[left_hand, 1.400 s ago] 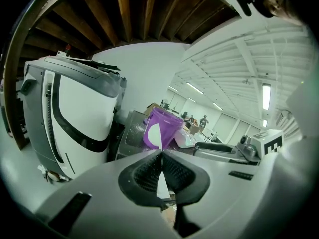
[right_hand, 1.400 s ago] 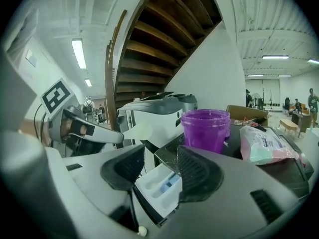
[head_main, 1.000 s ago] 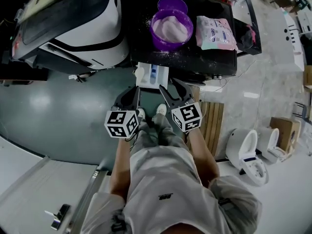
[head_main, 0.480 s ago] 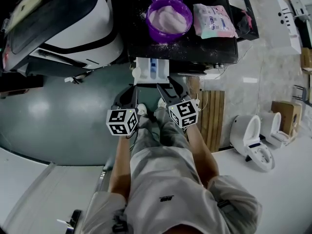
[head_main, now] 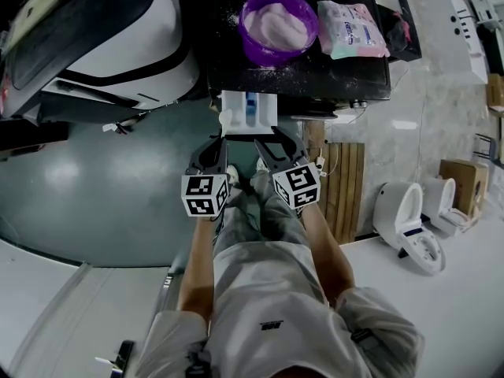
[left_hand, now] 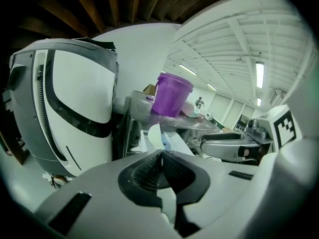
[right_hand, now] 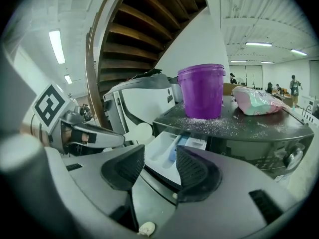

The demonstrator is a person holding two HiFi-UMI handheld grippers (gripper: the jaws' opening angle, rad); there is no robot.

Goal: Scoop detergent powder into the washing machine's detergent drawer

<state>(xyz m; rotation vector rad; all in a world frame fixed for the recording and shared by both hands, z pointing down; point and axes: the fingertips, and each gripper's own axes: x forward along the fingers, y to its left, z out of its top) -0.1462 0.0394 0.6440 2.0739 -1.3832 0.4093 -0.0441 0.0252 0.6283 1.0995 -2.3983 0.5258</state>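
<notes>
Pre-scoop: left gripper [head_main: 221,143] jaws together, right gripper [head_main: 267,140] jaws apart, both empty, just short of the pulled-out detergent drawer [head_main: 236,118]. Powder [head_main: 278,27] up in the purple bucket [head_main: 264,53] on the washer [head_main: 339,73]; probably reaching there next.

Detergent drawer [head_main: 247,116] rear, likely hidden.
</notes>
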